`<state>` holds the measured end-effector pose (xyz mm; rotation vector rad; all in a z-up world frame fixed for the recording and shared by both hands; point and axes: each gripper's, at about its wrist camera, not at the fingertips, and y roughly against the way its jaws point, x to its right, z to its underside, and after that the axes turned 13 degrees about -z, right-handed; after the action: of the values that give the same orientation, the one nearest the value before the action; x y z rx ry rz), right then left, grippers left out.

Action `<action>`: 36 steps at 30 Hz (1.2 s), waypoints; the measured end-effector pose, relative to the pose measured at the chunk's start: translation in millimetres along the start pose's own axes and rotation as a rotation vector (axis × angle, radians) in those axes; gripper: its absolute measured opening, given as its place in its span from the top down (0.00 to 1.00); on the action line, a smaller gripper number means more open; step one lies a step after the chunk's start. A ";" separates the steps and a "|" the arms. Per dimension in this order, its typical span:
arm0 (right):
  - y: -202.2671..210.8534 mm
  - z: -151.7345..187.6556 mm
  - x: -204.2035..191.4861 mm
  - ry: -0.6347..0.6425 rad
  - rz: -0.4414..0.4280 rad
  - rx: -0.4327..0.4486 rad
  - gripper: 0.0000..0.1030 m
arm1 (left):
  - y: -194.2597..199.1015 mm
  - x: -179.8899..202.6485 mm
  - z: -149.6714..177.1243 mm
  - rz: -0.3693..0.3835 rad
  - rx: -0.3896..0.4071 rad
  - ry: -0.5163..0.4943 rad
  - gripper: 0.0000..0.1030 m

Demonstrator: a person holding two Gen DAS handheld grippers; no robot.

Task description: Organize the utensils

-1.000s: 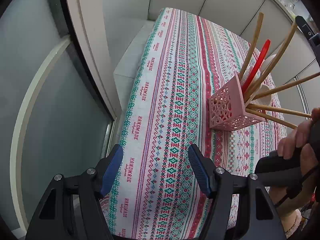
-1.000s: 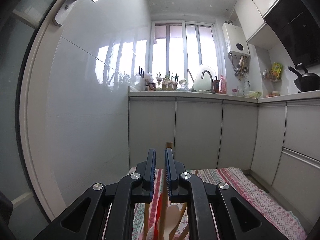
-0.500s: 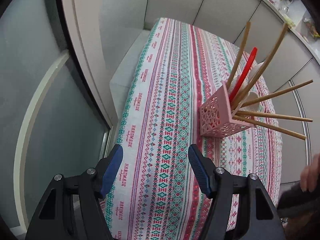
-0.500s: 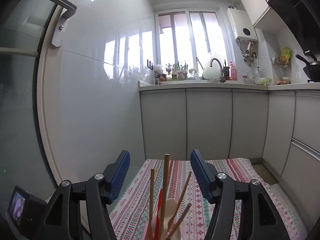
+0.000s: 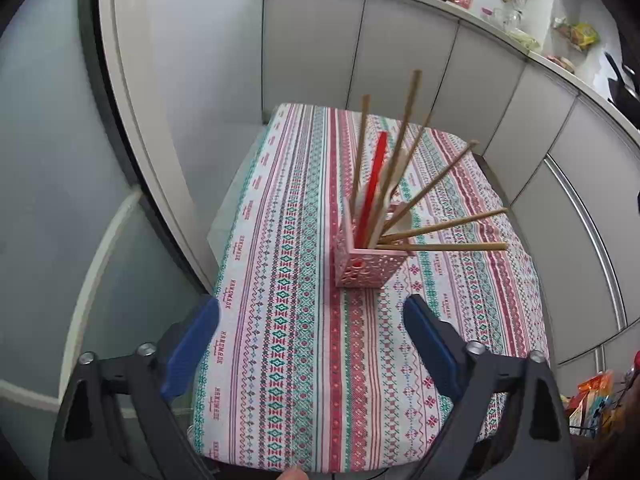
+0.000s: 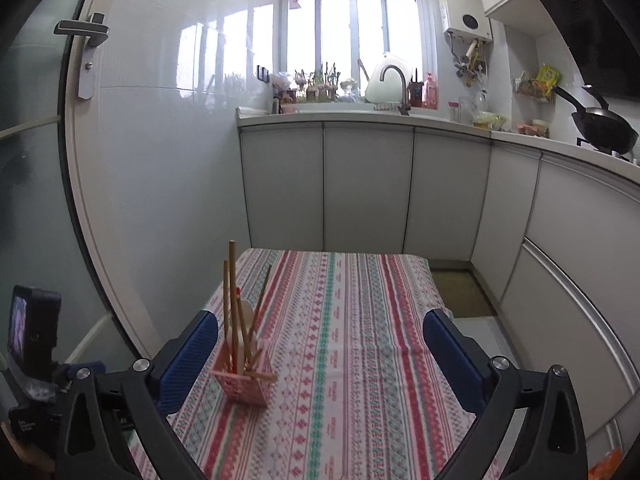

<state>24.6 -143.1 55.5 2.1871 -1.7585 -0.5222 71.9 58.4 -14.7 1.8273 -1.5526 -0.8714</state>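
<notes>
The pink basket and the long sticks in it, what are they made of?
The pink basket looks like moulded plastic: matte, with a lacy cut-out pattern in its walls. The long sticks look like bare wood or bamboo: tan, straight, unshiny. I can't tell which.

The left wrist view looks steeply down over the left claw point(image 5: 311, 334) onto the cloth-covered worktop point(image 5: 288, 360), with the pink utensil holder point(image 5: 366, 270) close ahead at 12 o'clock. The right wrist view sits farther back and looks nearly level over the right claw point(image 6: 320, 346) along the worktop point(image 6: 360, 340) toward the kitchen window point(image 6: 352, 20); the utensil holder point(image 6: 245, 388) lies at its 10 o'clock. Both views share the holder, the striped cloth and the white cabinets point(image 6: 368, 188) beyond.
</notes>
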 end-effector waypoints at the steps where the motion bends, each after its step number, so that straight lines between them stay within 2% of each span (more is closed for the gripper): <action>1: 6.0 2.3 3.1 -0.007 0.008 -0.024 0.00 | 7.4 1.1 3.0 -0.004 0.012 -0.004 0.01; 7: 38.4 15.4 27.8 -0.084 0.061 -0.193 0.00 | 60.6 15.3 23.0 -0.013 0.081 -0.061 0.00; 10: 58.2 24.0 32.6 -0.081 0.112 -0.216 0.00 | 87.5 20.9 35.5 -0.020 0.131 -0.080 0.00; 14: 85.5 32.4 34.4 -0.101 0.144 -0.208 0.00 | 115.6 27.9 52.3 -0.044 0.187 -0.082 0.00; 19: 113.4 34.8 27.3 -0.117 0.139 -0.168 0.00 | 136.4 29.6 64.6 -0.065 0.216 -0.070 0.00; 27: 124.0 40.0 22.4 -0.099 0.193 -0.163 0.00 | 153.2 33.0 73.5 -0.054 0.231 -0.077 0.00; 36: 120.0 44.0 23.5 -0.105 0.180 -0.175 0.00 | 153.3 37.7 74.9 -0.050 0.230 -0.085 0.00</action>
<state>-95.4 -191.8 66.4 1.8934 -1.8635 -0.7281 -76.1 -3.6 54.3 2.0202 -1.7278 -0.8308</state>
